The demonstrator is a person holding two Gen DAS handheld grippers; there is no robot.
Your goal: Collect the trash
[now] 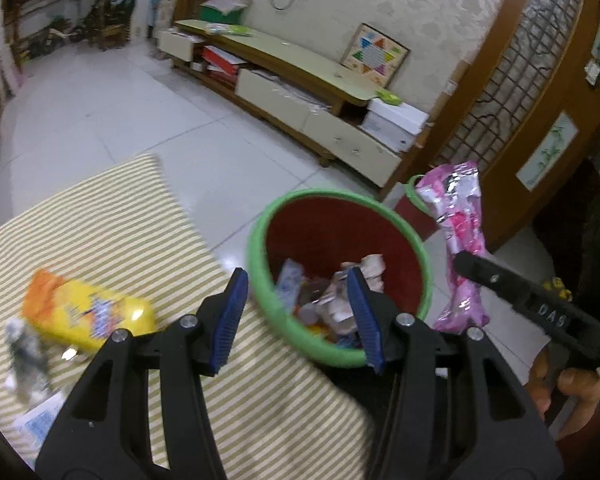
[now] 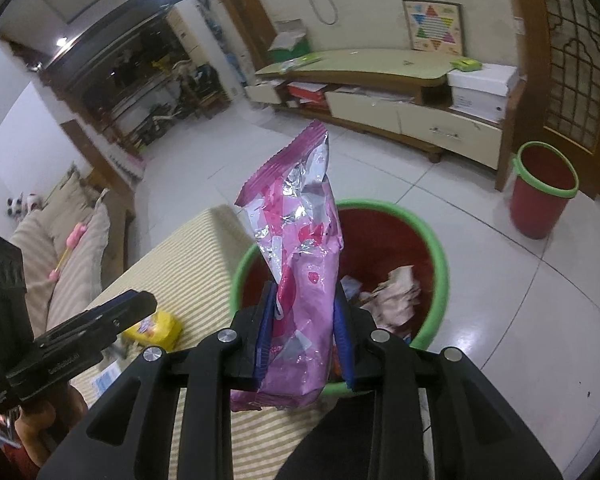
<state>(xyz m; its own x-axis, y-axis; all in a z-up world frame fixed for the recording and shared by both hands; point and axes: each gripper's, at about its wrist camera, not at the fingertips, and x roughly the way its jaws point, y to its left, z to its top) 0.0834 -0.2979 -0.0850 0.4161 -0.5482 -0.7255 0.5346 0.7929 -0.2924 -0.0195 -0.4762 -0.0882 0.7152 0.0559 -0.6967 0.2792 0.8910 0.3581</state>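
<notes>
Motion blur smears the crumpled scrap (image 1: 26, 354) at the left edge of the striped table (image 1: 112, 216), so its material cannot be told, and the paper (image 1: 40, 420) below it is cut off by the frame. The bin's (image 1: 416, 240) contents are a jumble; only a crumpled wad (image 2: 398, 294) and a few wrappers stand out.

The right gripper (image 2: 306, 328) is clamped on the pink bag (image 2: 300, 264), which stands upright between its blue pads, held above the bin's near rim. The left gripper (image 1: 298, 314) is spread wide and holds nothing, its tips over the table edge and the bin's rim. The yellow bag (image 1: 88, 314) lies on the table to its left, apart from the fingers.

Two bins show: the near one and a second bin (image 2: 542, 194) farther off on the floor. Two snack bags, two grippers.
</notes>
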